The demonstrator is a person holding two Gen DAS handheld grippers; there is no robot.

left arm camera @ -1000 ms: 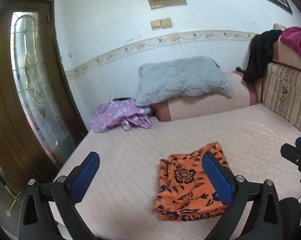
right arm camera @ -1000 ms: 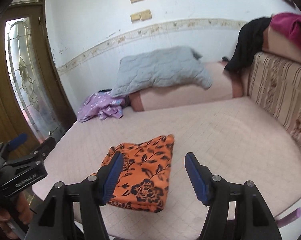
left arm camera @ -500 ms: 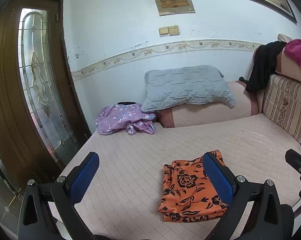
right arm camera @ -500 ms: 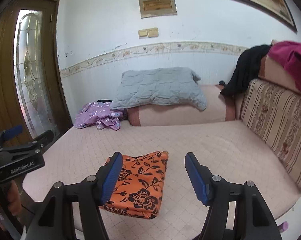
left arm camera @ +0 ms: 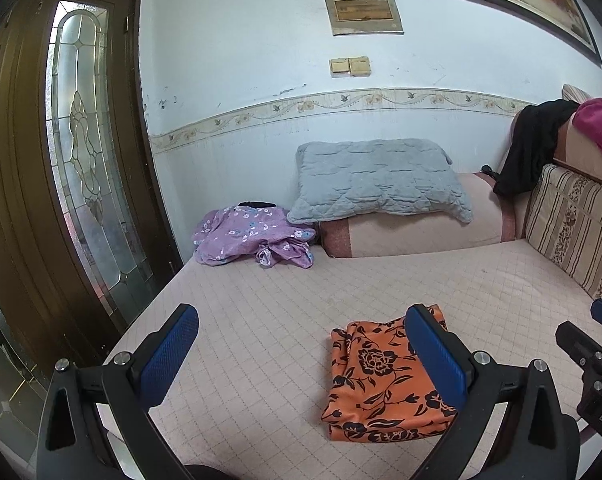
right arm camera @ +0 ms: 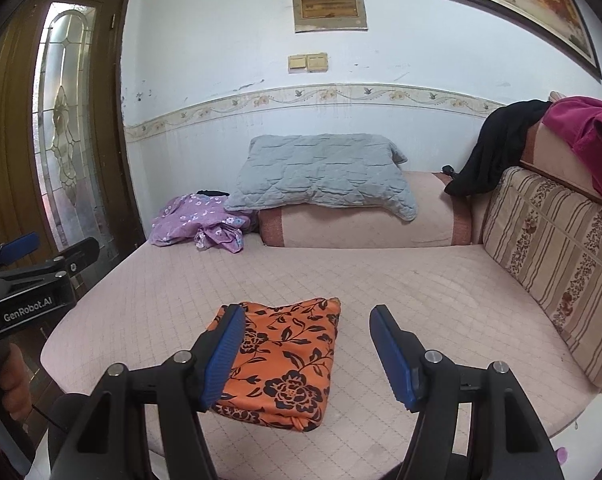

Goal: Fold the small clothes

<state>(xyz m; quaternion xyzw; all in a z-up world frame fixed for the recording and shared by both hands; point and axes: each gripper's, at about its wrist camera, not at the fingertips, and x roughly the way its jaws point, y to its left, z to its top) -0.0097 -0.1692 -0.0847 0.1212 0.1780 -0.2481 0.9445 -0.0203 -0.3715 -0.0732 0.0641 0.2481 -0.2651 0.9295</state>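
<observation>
A: Two pairs of blue-padded fingers, and neither grips anything. The left gripper (left arm camera: 301, 344) has its fingers spread wide, with bare bed cover between them; the right gripper (right arm camera: 307, 346) stands apart too, nothing pressed between its pads.

B: Where does the orange floral cloth (left arm camera: 385, 380) sit?

A: It lies folded into a flat, roughly rectangular stack on the pink quilted bed (left arm camera: 261, 320), near the front edge. In the left wrist view the left gripper's right-hand finger (left arm camera: 435, 354) overlaps the cloth's right side; in the right wrist view the cloth (right arm camera: 285, 364) shows partly behind that gripper's left-hand finger (right arm camera: 223, 354). Whether either finger touches it cannot be told; both appear to hang above it.

B: And each gripper from the other's camera?

A: The right gripper shows at the far right edge of the left view, beside the cloth. The left gripper appears at the left edge of the right view, with a hand (right arm camera: 15, 376) on its handle below.

B: Farther out?

A: A crumpled purple flowered garment (left arm camera: 253, 238) lies at the back left corner of the bed, just beside a grey quilted pillow (left arm camera: 377, 180) resting on a pink bolster (left arm camera: 413, 234). On the right, a striped cushion (right arm camera: 557, 264) lines the bed's side, with a black garment (right arm camera: 497, 148) and a magenta one (right arm camera: 589, 136) draped over the backrest above. A wooden door with patterned glass (left arm camera: 81, 152) stands at the left.
</observation>
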